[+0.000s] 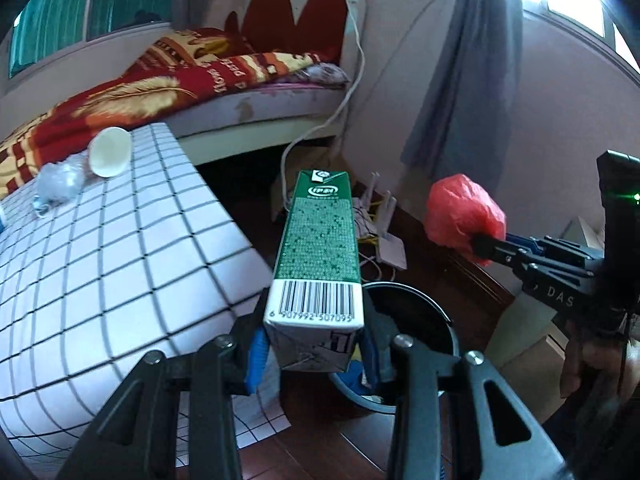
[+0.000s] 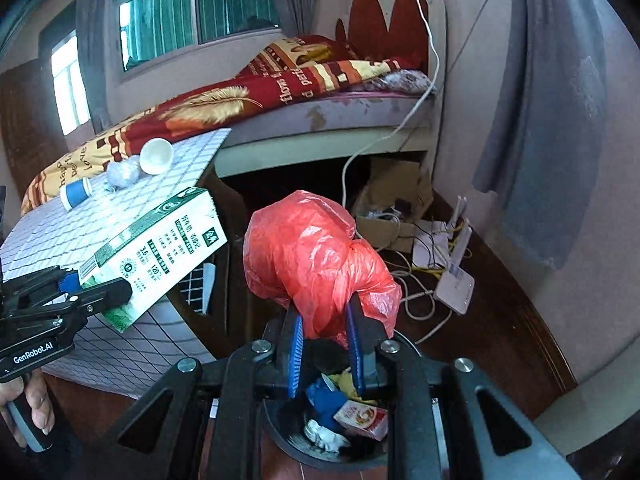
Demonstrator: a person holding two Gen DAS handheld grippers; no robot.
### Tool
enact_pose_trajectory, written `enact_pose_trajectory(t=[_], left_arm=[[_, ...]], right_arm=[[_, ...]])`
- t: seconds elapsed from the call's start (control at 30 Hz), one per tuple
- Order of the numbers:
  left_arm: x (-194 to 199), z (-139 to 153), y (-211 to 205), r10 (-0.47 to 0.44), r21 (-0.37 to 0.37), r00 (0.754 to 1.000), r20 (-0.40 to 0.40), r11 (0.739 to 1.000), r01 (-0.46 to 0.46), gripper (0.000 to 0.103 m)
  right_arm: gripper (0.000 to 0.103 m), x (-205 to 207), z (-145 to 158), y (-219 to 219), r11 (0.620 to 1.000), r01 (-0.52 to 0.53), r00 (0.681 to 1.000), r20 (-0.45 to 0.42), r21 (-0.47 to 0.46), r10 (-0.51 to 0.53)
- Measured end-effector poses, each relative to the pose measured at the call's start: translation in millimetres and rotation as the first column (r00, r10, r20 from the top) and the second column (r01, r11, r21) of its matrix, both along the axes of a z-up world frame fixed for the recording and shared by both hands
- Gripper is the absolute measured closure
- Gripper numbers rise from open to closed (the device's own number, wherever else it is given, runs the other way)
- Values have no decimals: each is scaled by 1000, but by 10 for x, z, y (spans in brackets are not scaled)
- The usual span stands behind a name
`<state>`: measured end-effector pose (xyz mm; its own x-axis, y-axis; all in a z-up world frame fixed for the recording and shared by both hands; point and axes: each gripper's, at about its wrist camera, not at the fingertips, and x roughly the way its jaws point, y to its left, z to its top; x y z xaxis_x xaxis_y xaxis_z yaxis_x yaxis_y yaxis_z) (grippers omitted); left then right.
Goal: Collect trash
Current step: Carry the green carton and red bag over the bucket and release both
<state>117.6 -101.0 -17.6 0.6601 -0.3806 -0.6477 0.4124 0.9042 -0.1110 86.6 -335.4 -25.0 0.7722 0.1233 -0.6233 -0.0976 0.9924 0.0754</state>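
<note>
Trash shows in both grippers. At the bottom centre of the left wrist view, the left gripper [image 1: 314, 346] has its blue-padded fingers [image 1: 256, 354] pressed against both sides of a green-and-white milk carton [image 1: 318, 248], gripping its lower end near the barcode; the carton points up the middle of the frame. In the right wrist view, the right gripper [image 2: 324, 354] has its fingers [image 2: 295, 356] narrowed onto the gathered neck of a crumpled red plastic bag [image 2: 316, 256], held above the dark trash bin [image 2: 288, 442] at the bottom centre, which already contains wrappers. At the left of that frame, a paper cup [image 2: 156, 156], a crumpled clear wrapper [image 2: 122, 174] and a blue-banded roll [image 2: 76, 193] lie on the checked tablecloth [image 2: 52, 232].
</note>
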Motion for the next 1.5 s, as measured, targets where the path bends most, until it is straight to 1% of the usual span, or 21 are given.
enact_pose_trajectory(t=[0.23,0.47,0.7,0.83,1.1,1.37,1.4,1.43,1.47,1.5], left_arm=[[-16,-150,-257,-44,8,998,-34,999,44,63],[-12,-317,-422,-93,-11,993,-73,996,93,63],[6,-561,-545,-103,-9,987,-120,995,103,63],[16,-672,-614,-106,-10,985,-133,994,106,63],[120,-931,-801,-115,3,979,-169,993,117,63],[198,-1099,-831,-111,3,973,-200,993,114,62],[199,-1130,-820,-109,-1,973,-204,994,111,60],[219,-1172,-810,-88,8,974,-210,996,92,57],[236,-1214,-805,-55,35,974,-221,997,64,34],[269,-1258,-809,-12,75,974,-228,997,30,0]], right_arm=[[82,-28,-223,-174,999,38,998,-39,1,-38],[82,-68,-421,-315,998,59,996,-70,0,-58],[82,-59,-695,-419,998,63,992,-106,13,-61],[82,-20,-848,-468,998,68,990,-123,20,-65],[82,138,-1172,-454,999,34,984,-178,13,-32],[82,252,-1322,-367,1000,-13,979,-204,4,14],[78,283,-1369,-353,1000,-25,975,-221,-6,23],[71,332,-1453,-333,997,-21,970,-245,-69,4],[40,356,-1502,-353,994,7,967,-253,-110,-35],[12,359,-1551,-392,992,33,964,-258,-121,-64]])
